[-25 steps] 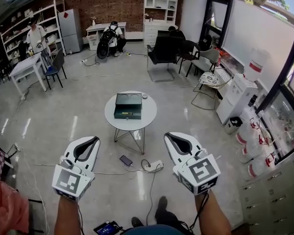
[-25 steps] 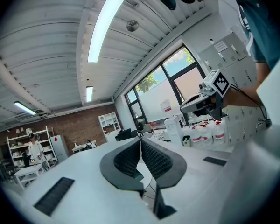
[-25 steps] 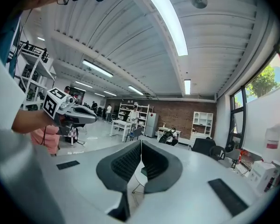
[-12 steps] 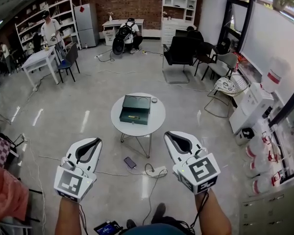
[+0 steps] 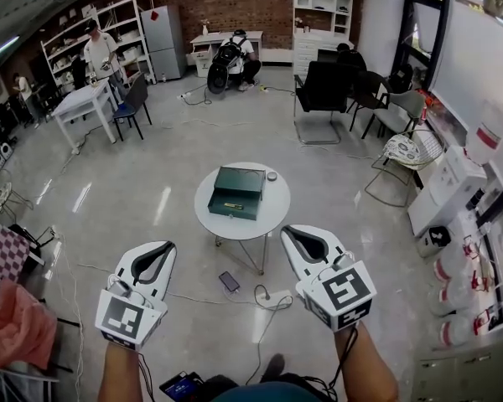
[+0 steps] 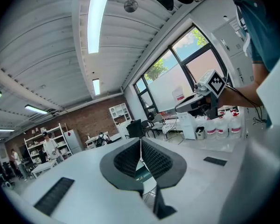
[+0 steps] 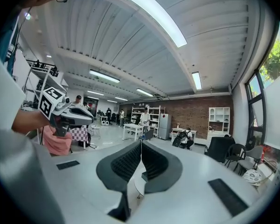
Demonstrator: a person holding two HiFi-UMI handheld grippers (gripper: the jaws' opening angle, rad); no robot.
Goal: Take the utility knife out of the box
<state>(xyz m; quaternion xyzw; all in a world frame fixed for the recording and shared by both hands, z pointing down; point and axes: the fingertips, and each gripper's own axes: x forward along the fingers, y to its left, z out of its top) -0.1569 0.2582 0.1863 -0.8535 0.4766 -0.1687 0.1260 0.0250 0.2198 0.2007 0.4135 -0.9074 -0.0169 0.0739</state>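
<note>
Both grippers have been carried closer to the round table (image 5: pixel 272 216), which sits larger and lower in the head view than a second ago. In that view the left gripper (image 5: pixel 168 245) and right gripper (image 5: pixel 287 231) are held out side by side, well short of the table, above a floor with a phone (image 5: pixel 229 281) and a loose cable on it. The green box (image 5: pixel 235 193) stands open on the table. A small yellowish strip in its front tray is probably the utility knife (image 5: pixel 232 206), though it is too small to be sure.

The left gripper view shows the fingers (image 6: pixel 130 157) clenched tip to tip on nothing. A sliver of the green box shows below them, and the right gripper (image 6: pixel 203 101) floats off to the side.

The right gripper view shows the same thing: ribbed fingers (image 7: pixel 151 160) pressed together and empty, with the table edge far off beneath them.

The step in hand looks like the approach, and no reach into the box has begun. The next move calls for closing the remaining gap, parting one gripper's fingers, and coming down over the tray so they straddle the knife across its narrow side. The other gripper could steady the box.
</note>
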